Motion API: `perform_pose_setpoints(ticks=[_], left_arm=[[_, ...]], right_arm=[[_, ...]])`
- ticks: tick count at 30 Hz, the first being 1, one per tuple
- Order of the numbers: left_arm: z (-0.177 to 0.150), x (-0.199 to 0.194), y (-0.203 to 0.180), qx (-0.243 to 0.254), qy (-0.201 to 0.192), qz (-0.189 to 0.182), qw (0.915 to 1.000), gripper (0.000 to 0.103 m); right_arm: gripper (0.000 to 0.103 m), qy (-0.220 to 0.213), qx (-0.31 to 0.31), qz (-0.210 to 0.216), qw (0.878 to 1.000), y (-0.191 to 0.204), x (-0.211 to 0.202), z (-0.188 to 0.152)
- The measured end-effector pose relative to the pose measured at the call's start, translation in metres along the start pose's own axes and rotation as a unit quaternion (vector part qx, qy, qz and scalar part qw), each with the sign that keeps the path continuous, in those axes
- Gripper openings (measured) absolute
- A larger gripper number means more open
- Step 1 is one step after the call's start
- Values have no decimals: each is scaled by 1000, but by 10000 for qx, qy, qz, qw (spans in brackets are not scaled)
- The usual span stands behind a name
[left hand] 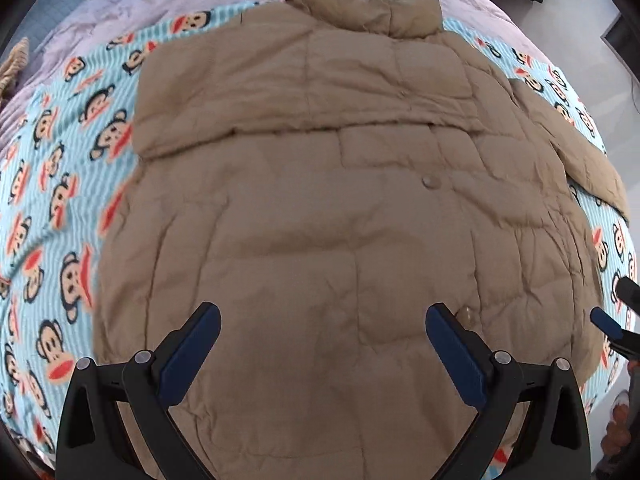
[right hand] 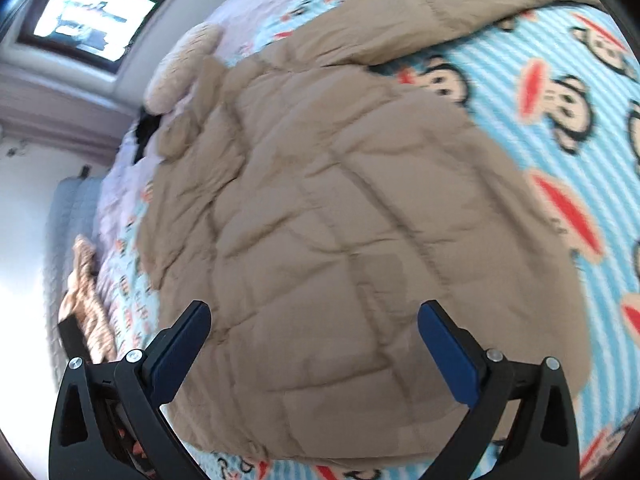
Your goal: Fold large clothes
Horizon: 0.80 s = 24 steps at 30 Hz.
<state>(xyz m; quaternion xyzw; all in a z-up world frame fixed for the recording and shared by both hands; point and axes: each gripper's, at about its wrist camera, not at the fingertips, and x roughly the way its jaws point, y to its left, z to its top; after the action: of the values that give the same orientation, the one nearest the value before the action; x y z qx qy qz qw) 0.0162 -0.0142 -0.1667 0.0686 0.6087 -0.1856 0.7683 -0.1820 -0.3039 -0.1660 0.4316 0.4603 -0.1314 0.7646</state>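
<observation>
Both tools gaping wide, gripping nothing | left tool [left hand: 322,318] and right tool [right hand: 314,316] hovering over coat [left hand: 320,208] | one sleeve [left hand: 280,96] lying across, other sleeve [left hand: 576,148] sprawling on blanket [left hand: 52,200] — pinching its cuff edge looks best

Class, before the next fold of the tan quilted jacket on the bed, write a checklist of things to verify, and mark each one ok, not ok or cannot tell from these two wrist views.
1. Left gripper open and empty: ok.
2. Right gripper open and empty: ok.
3. Tan quilted puffer jacket lies flat on the monkey-print striped blanket: ok.
4. One sleeve already folded across the chest: ok.
5. Other sleeve folded in: not ok, it stretches out onto the blanket.
6. Hem edge free to grip: cannot tell, the grippers hide the near edge.
</observation>
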Motion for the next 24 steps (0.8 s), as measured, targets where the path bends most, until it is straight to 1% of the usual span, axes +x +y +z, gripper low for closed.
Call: perform_pose_setpoints(ticks=[3,5,7,9,11,14,20,23,24], left_arm=[[-2,0,-4,-12,-14,18,10000,103],[-1,-2,-9,-27,-79,-14,10000,103],[4,-2,-19,6,-119,-4,9999,103],[13,-2,-33,24,-147,14,9999,103],[23,-4,-48,15,-199,-36,9998,103],[38,-5,-77,98,-269,-68,9996,103],[65,5,-127,234,-203,-122,9994,103],[73,10,-147,301,-209,-88,9993,103],[75,13,-154,326,-191,-84,9993,103]], right_arm=[[103,-187,398,-47,9990,-22,-10,11],[103,-296,661,39,9974,-38,-18,23],[103,-490,851,103,9951,-55,-28,36],[103,-785,1018,133,9916,-74,-41,55],[103,-923,1189,228,9883,-90,-47,73],[103,-1043,1623,477,9801,-120,-55,104],[103,-1226,2489,1032,9552,-175,-59,159],[97,-1285,2705,1197,9466,-193,-54,180],[90,-1291,2802,1270,9427,-200,-51,186]])
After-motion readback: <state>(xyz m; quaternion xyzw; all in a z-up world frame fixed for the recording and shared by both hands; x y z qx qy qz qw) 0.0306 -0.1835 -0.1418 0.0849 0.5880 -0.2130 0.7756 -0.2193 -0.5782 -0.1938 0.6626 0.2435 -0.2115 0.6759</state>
